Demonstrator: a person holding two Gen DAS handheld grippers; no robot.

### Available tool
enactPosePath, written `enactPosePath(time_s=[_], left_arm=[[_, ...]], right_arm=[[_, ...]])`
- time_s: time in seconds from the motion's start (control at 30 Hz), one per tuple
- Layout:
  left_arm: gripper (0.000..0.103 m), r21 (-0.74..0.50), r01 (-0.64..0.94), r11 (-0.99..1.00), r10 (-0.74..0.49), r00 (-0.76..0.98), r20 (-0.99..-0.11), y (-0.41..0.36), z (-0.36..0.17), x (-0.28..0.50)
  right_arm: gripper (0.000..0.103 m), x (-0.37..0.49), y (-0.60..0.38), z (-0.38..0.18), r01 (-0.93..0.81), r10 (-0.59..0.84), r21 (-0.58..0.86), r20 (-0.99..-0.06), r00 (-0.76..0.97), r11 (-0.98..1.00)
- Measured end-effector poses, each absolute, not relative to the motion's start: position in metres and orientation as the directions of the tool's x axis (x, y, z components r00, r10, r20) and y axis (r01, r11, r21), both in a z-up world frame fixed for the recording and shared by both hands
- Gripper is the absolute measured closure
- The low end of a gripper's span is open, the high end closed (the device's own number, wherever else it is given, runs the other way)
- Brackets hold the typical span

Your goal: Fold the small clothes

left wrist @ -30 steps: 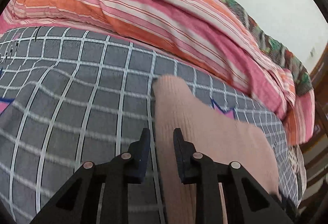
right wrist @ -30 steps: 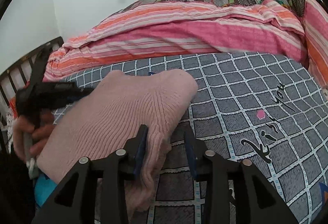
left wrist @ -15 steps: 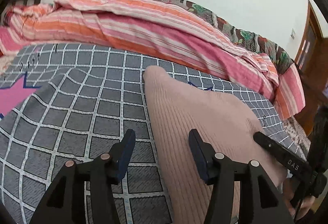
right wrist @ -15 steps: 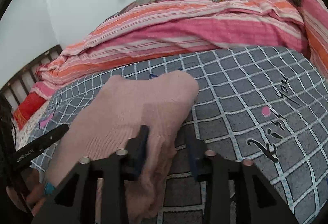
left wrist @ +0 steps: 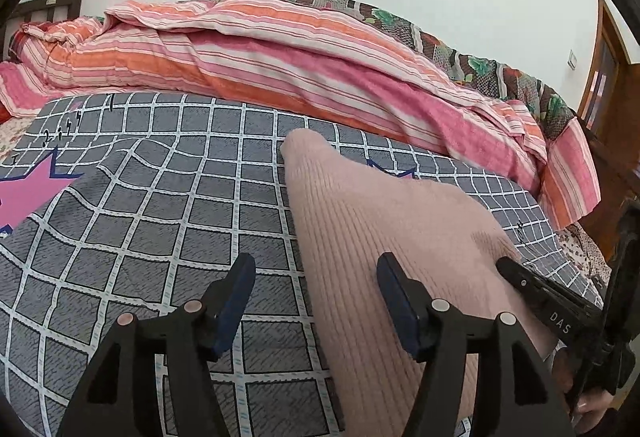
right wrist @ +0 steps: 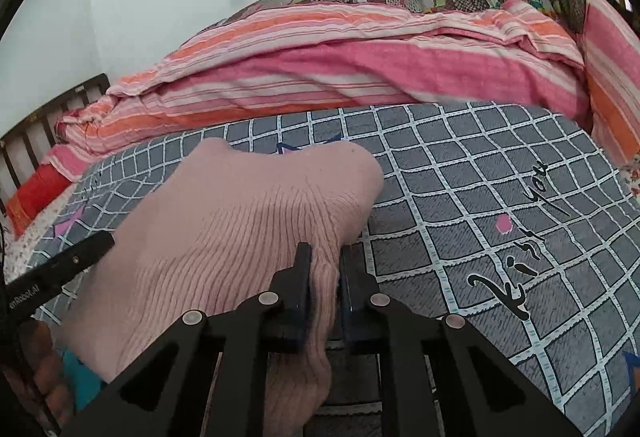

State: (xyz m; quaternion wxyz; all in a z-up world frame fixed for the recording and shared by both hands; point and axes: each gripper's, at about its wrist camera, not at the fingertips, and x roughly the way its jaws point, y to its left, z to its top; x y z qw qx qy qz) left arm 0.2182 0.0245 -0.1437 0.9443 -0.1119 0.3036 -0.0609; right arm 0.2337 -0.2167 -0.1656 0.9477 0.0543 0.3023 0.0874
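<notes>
Jaws: right gripper point(right wrist: 325, 269) was clamped on the pink knit garment's point(right wrist: 240, 229) near edge; left gripper point(left wrist: 316, 289) was spread wide, straddling its left edge on the checked bedspread point(left wrist: 160, 197).

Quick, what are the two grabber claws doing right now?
Left gripper: open, holding nothing, straddling the left edge of the pink sweater.
Right gripper: shut on the pink sweater's near edge.

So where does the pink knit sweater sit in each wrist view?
Left wrist: pink knit sweater fills centre-right, under the open left gripper.
Right wrist: centre-left, its near edge pinched in the right gripper.
Shared landmark: striped pink-orange quilt behind the grey checked sheet.
</notes>
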Motion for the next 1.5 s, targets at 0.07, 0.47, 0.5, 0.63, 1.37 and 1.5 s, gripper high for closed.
enactPosePath(time_s=[0.07, 0.47, 0.5, 0.63, 1.37, 1.5], left_arm=[[0.041, -0.253, 0.049, 0.966, -0.188, 0.807, -0.561, 0.026, -0.144, 0.219], [0.04, -0.276, 0.085, 0.958, -0.233, 0.791, -0.566, 0.024, -0.148, 0.211], [0.039, -0.278, 0.099, 0.956, -0.246, 0.788, -0.565, 0.023, -0.149, 0.209], [0.036, -0.267, 0.145, 0.953, -0.277, 0.776, -0.566, 0.015, -0.149, 0.202], [0.034, -0.215, 0.098, 0.972, -0.222, 0.691, -0.688, 0.014, -0.138, 0.184], [0.033, -0.195, 0.069, 0.978, -0.189, 0.676, -0.712, 0.015, -0.12, 0.173]], right_arm=[[0.09, 0.233, -0.217, -0.166, -0.133, 0.201, 0.158, -0.564, 0.801, 0.978], [0.089, 0.238, -0.218, -0.169, -0.117, 0.188, 0.159, -0.574, 0.797, 0.98], [0.089, 0.239, -0.218, -0.169, -0.113, 0.183, 0.156, -0.577, 0.796, 0.981], [0.089, 0.24, -0.217, -0.17, -0.101, 0.167, 0.144, -0.585, 0.793, 0.984], [0.06, 0.176, -0.247, -0.137, -0.072, 0.122, 0.104, -0.643, 0.756, 0.992], [0.056, 0.166, -0.258, -0.117, -0.039, 0.124, 0.141, -0.669, 0.733, 0.989]])
